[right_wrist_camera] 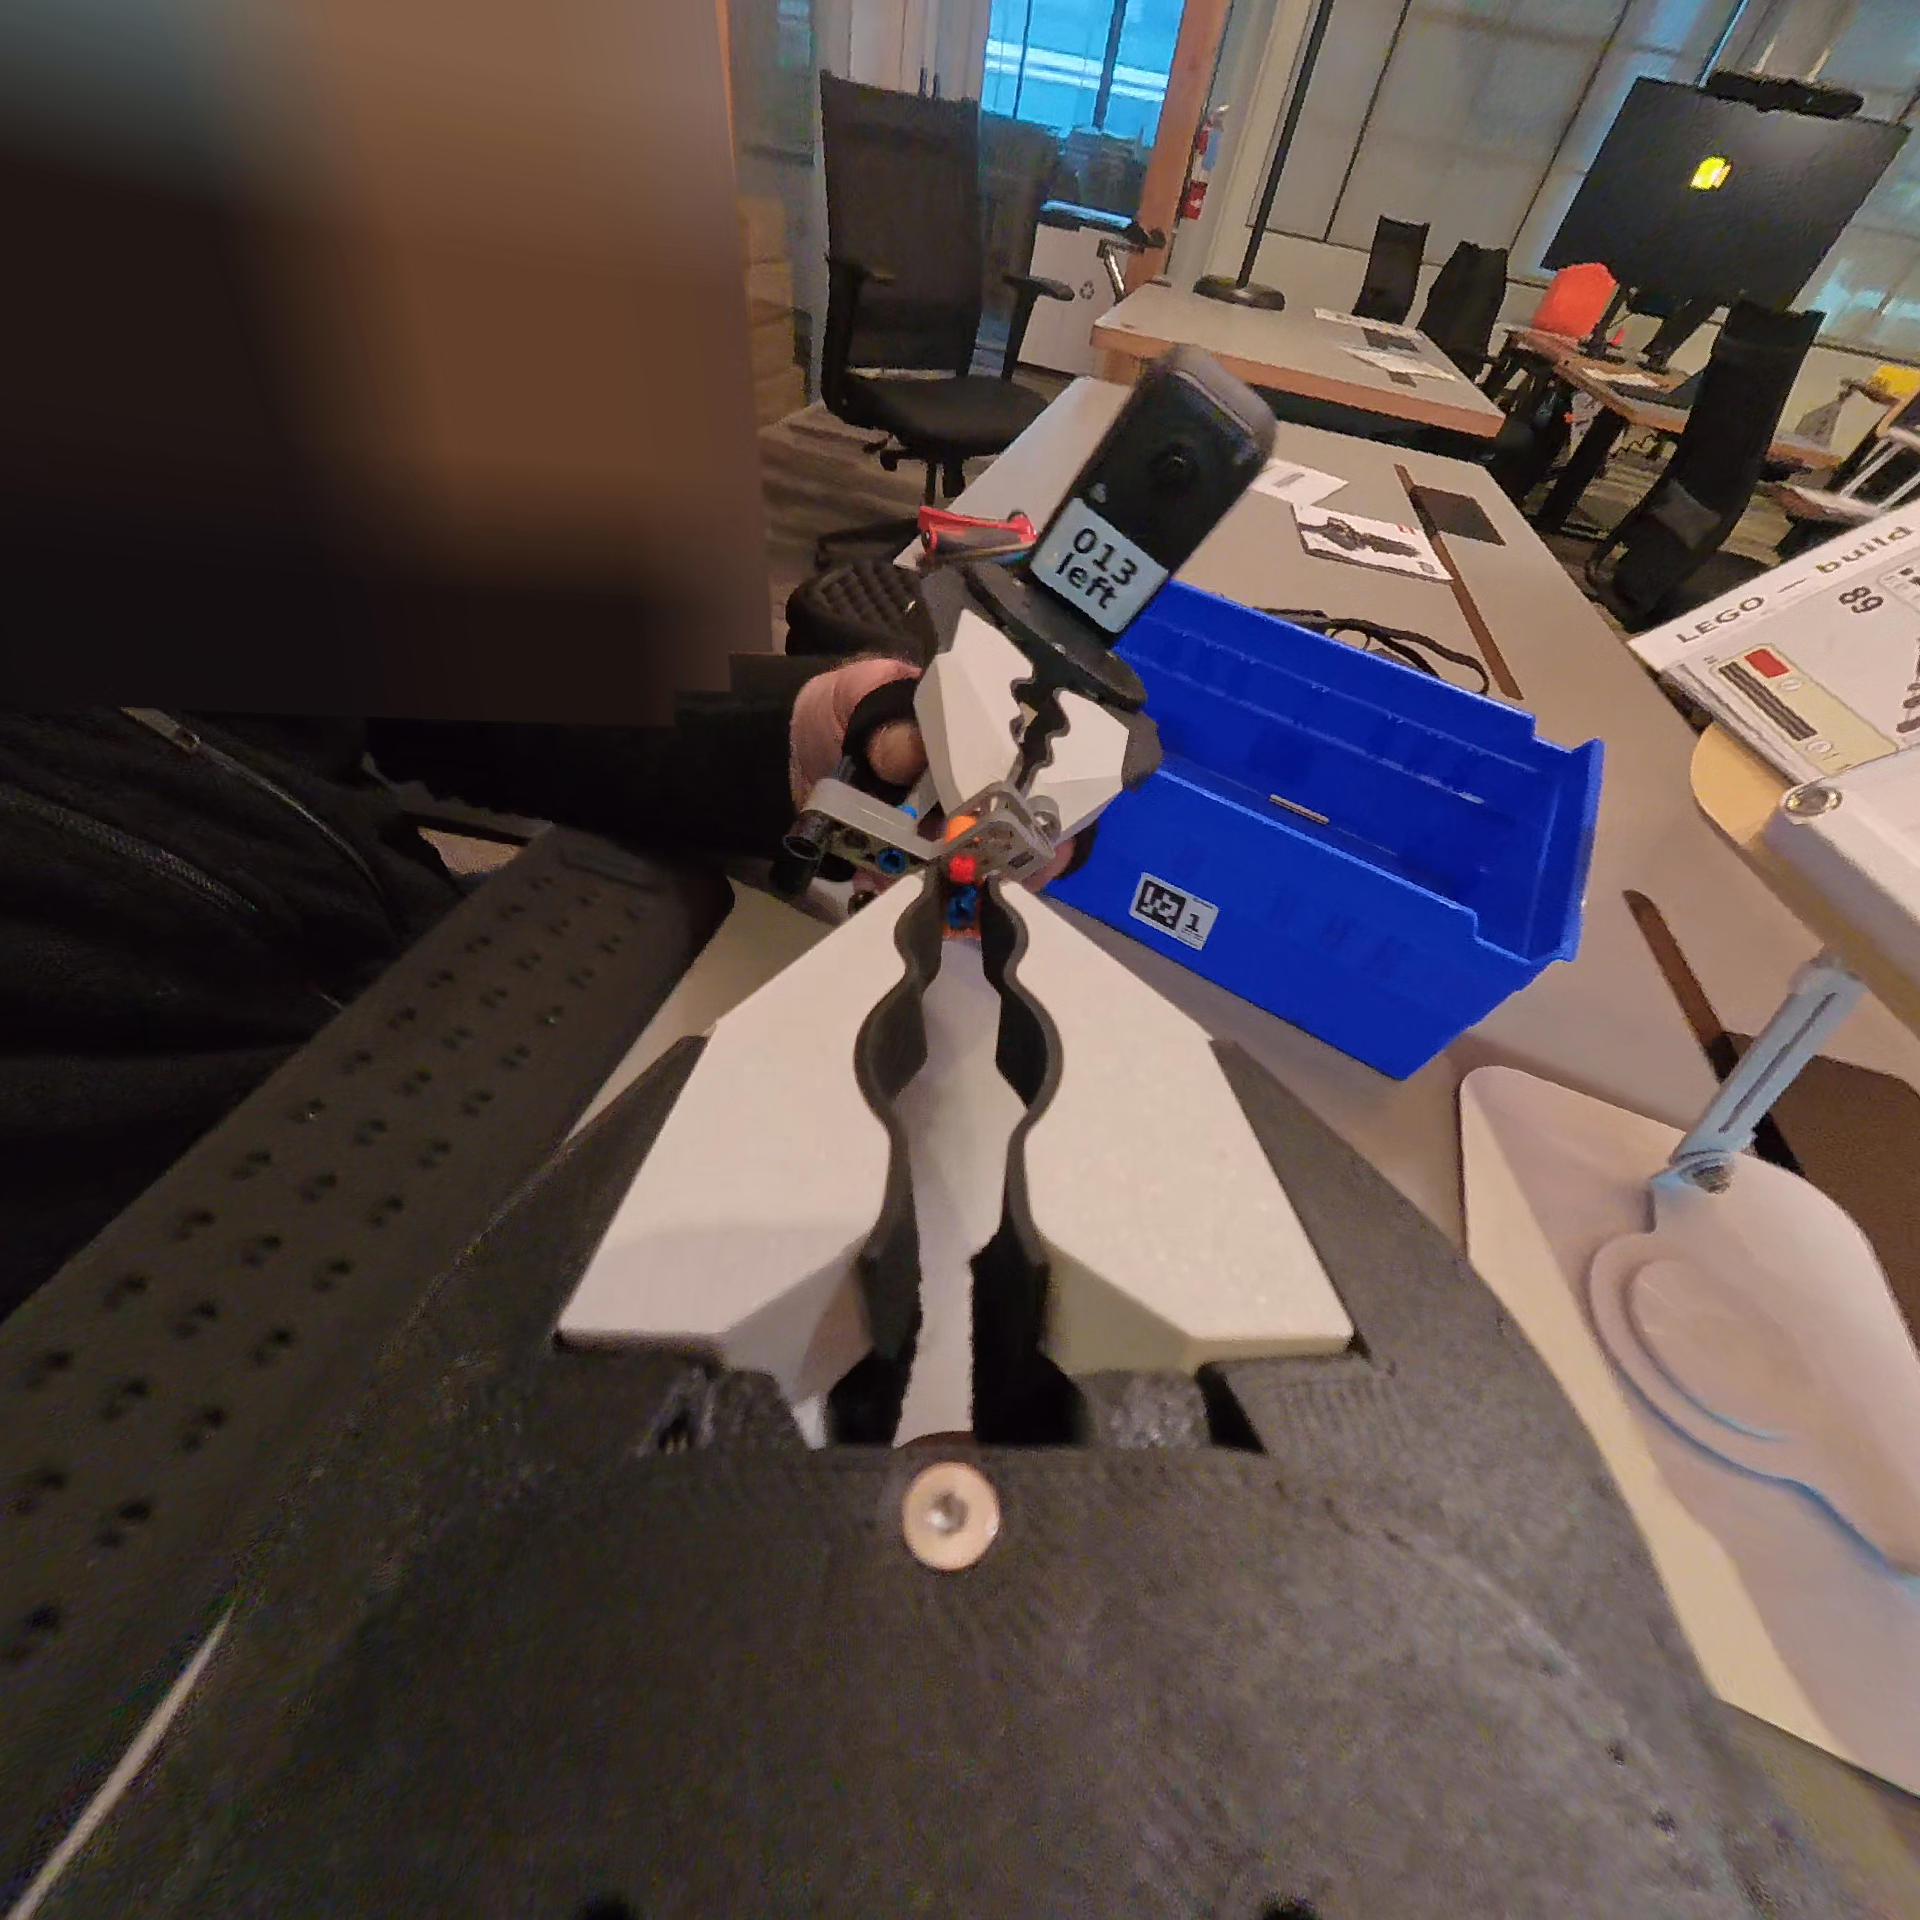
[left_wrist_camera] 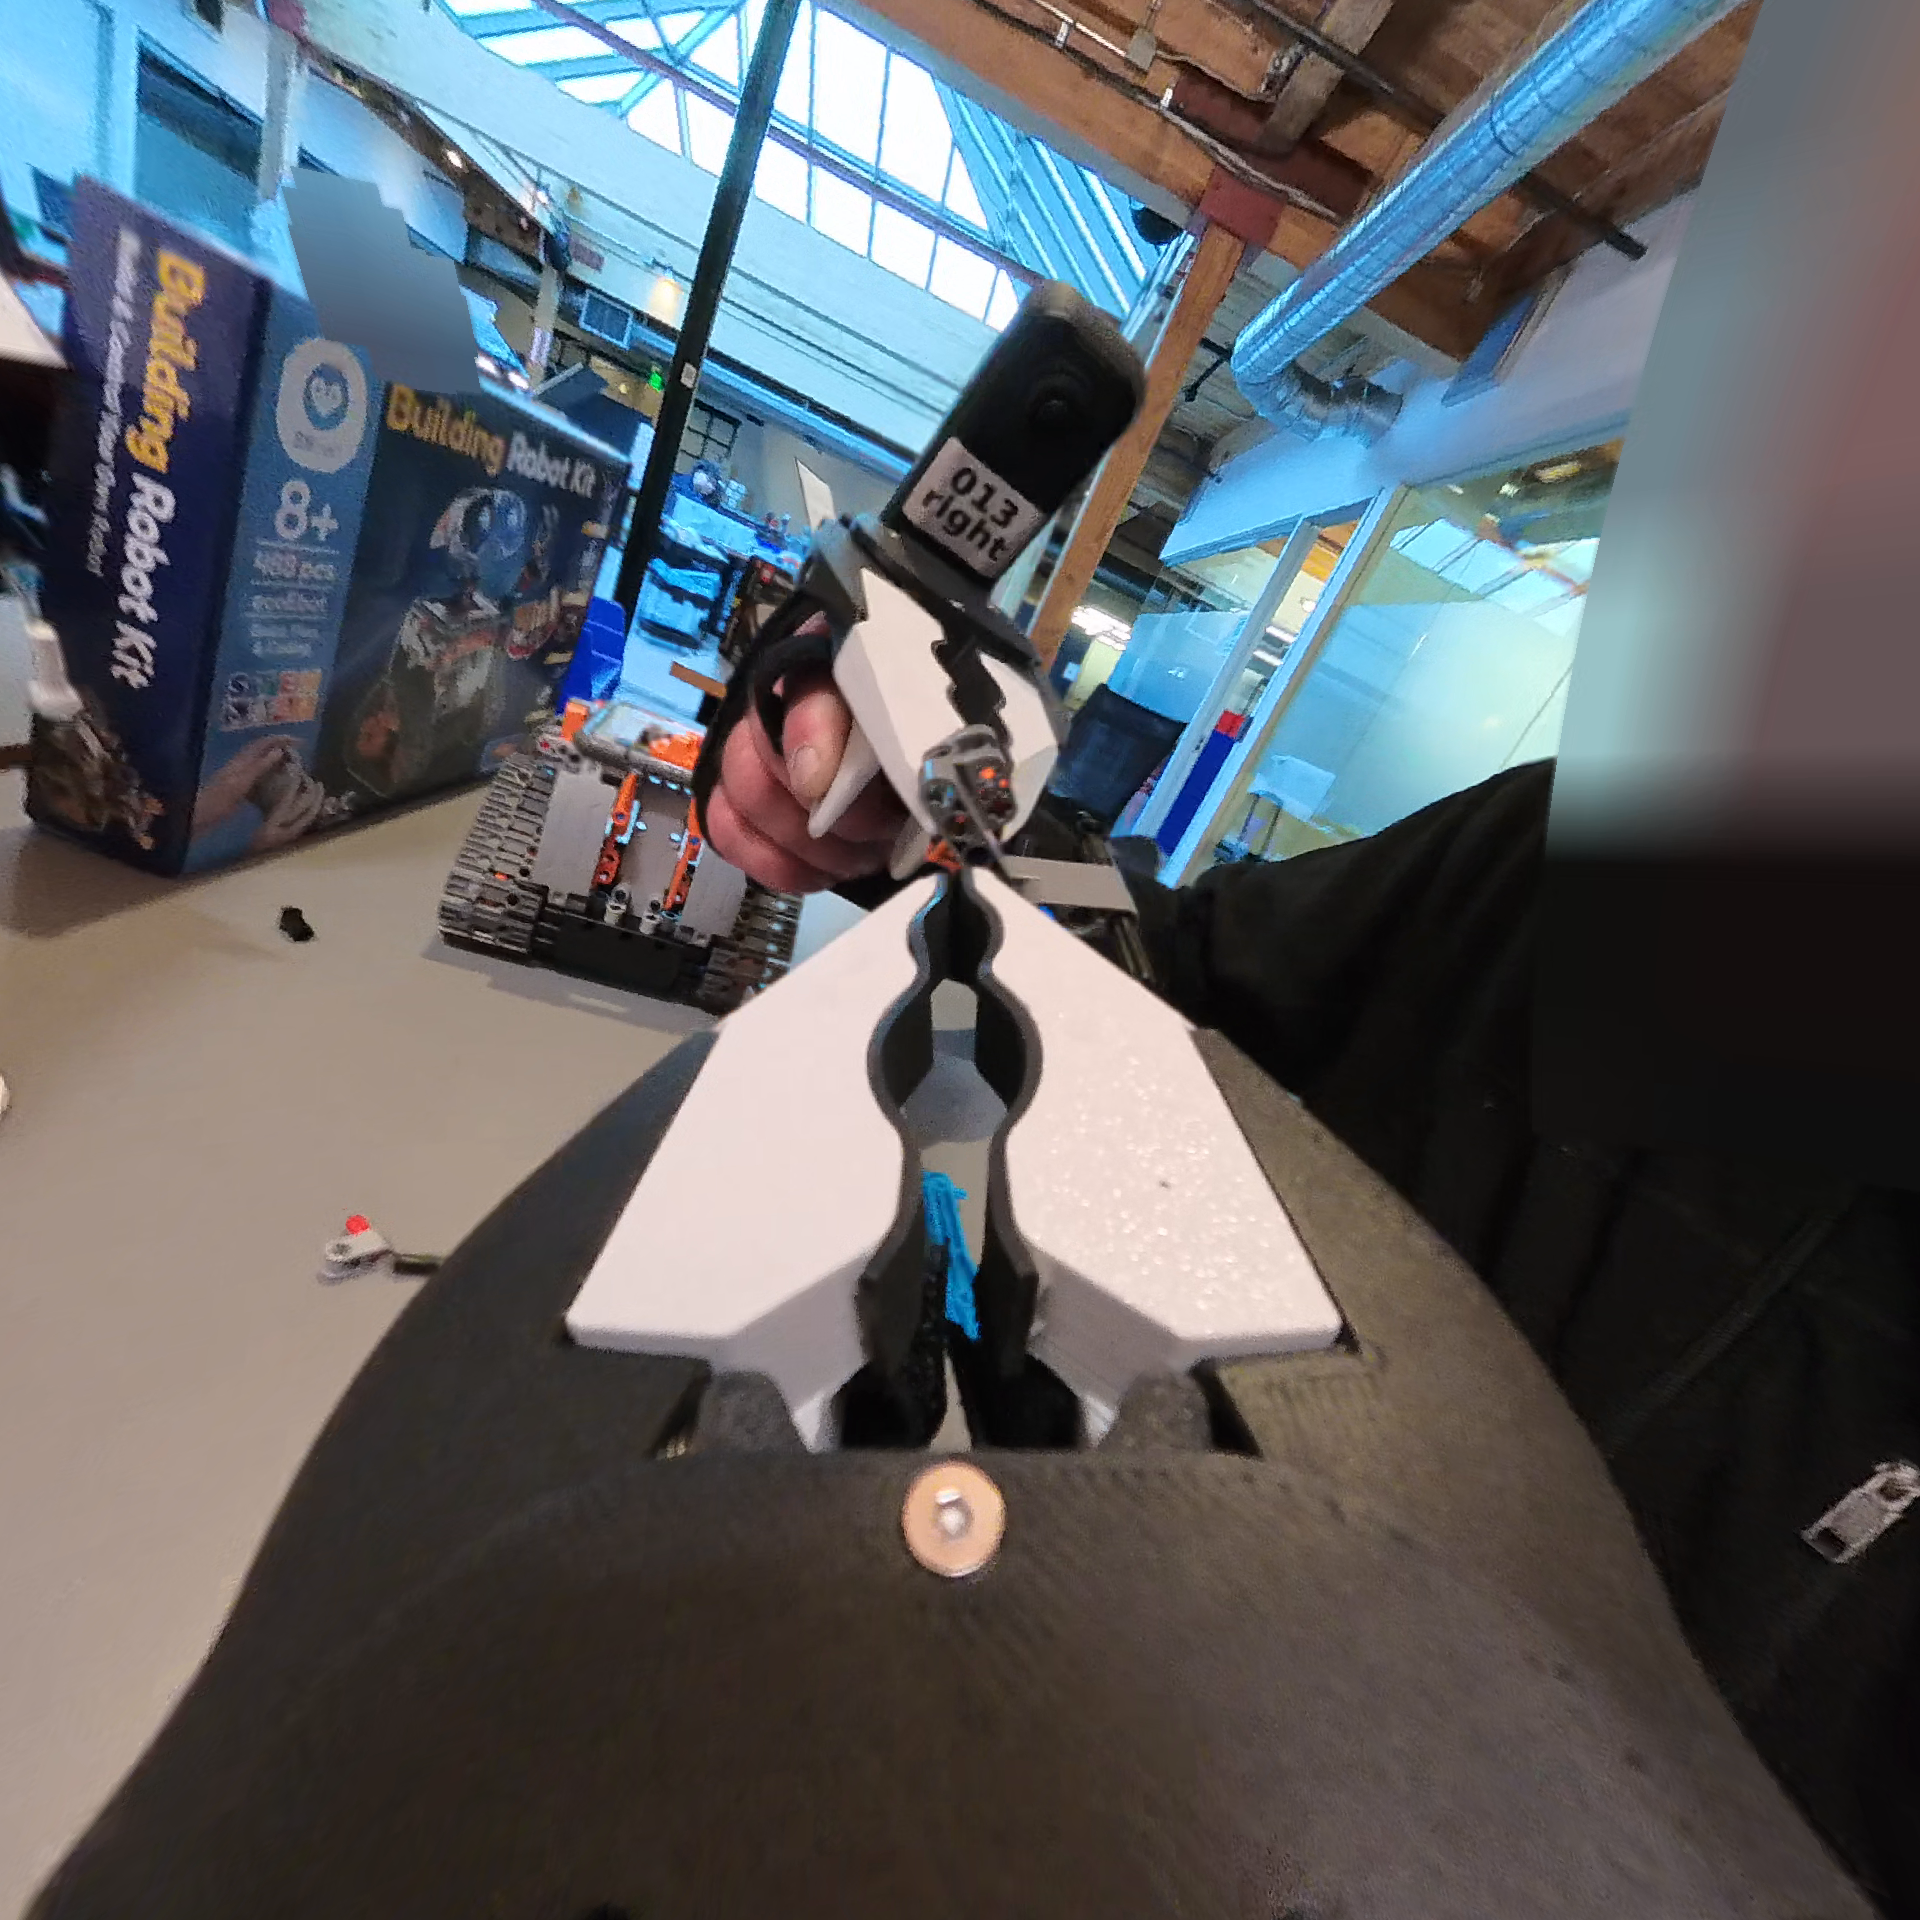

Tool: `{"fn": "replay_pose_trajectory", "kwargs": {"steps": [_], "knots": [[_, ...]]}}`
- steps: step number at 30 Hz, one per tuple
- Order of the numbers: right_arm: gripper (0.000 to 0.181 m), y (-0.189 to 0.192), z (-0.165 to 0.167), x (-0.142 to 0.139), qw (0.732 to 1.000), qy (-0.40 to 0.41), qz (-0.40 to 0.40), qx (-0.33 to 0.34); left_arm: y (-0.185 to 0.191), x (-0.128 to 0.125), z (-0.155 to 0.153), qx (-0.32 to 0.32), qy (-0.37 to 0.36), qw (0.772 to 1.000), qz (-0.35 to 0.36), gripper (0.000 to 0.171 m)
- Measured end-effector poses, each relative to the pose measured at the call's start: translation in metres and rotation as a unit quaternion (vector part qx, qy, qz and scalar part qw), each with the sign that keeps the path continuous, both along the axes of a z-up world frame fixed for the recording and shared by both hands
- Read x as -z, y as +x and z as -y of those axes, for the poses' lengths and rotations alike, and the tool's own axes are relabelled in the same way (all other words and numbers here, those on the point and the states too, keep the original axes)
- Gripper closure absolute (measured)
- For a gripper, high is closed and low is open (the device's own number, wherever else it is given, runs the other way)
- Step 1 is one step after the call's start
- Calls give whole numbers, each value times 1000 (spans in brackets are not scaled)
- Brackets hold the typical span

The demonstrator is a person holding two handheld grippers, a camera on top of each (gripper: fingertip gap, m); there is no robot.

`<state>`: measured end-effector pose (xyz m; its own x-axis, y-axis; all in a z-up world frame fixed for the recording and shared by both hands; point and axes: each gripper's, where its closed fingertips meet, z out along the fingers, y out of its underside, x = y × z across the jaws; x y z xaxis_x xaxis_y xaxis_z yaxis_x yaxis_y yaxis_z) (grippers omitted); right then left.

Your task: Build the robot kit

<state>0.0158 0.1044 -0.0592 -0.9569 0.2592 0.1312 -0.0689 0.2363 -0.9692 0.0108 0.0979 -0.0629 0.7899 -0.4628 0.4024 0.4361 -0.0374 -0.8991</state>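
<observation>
Left wrist view, left to right: tall blue kit box standing upper left on grey table; small black bit and a small grey piece with red stud lying loose on the tabletop; tracked brick vehicle centre-left, grey and orange, near the box. Centre: left gripper, white fingers drawn together at the tips on one end of a small grey brick assembly. Just above, right gripper held in a hand, clamped on the same assembly. Black jacket sleeve at right.

Right wrist view, left to right: dark jacket lower left; grey assembly at frame centre, pinched from below by right gripper and from above by left gripper, exact contact points hard to make out, likely at the tips. Blue bin right of centre; instruction booklet on a white stand far right.
</observation>
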Motion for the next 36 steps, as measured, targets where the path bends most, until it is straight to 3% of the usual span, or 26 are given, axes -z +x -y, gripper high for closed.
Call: {"fn": "replay_pose_trajectory", "kwargs": {"steps": [1, 2, 4, 6, 9, 11, 15, 18, 19, 26, 29, 31, 33, 36], "knots": [[175, -2, -1, -1, 1000, -13, 13, 0, -2, 0, -1, -20, 0, 1000, -25, 170], [176, -3, -2, -3, 999, -26, 25, 0, -4, 0, -1, -44, 3, 998, -55, 158], [176, -7, -6, -8, 997, -56, 51, 1, -4, -6, 4, -65, 23, 993, -100, 158], [176, -9, -11, -9, 996, -67, 66, 4, -6, -14, 12, -93, 46, 984, -147, 143], [176, -13, -13, -8, 994, -70, 81, 13, -4, -21, 19, -127, 67, 965, -221, 136], [176, -14, -12, -9, 993, -73, 91, 17, 2, -16, 14, -152, 55, 942, -293, 131], [176, -16, -6, 0, 991, -59, 114, 22, 9, -1, -1, -208, 30, 876, -435, 134], [176, -13, 1, 3, 993, -45, 106, 21, 8, -3, -4, -244, 29, 843, -478, 157], [176, -13, 2, 4, 994, -39, 101, 23, 7, -4, -2, -247, 34, 843, -477, 161], [176, -7, 8, 5, 999, 12, 29, 30, 11, -10, 4, -193, 53, 907, -371, 165], [176, -6, 10, 3, 999, 2, 36, 26, 12, -14, 7, -168, 74, 931, -316, 165], [176, -6, 10, 1, 999, -14, 42, 22, 11, -15, 6, -172, 77, 931, -311, 165], [176, -6, 10, 0, 999, -16, 41, 25, 9, -13, 6, -185, 71, 922, -333, 144], [176, -5, 10, -3, 999, -14, 39, 25, 7, -10, 5, -201, 61, 906, -368, 148]]}}
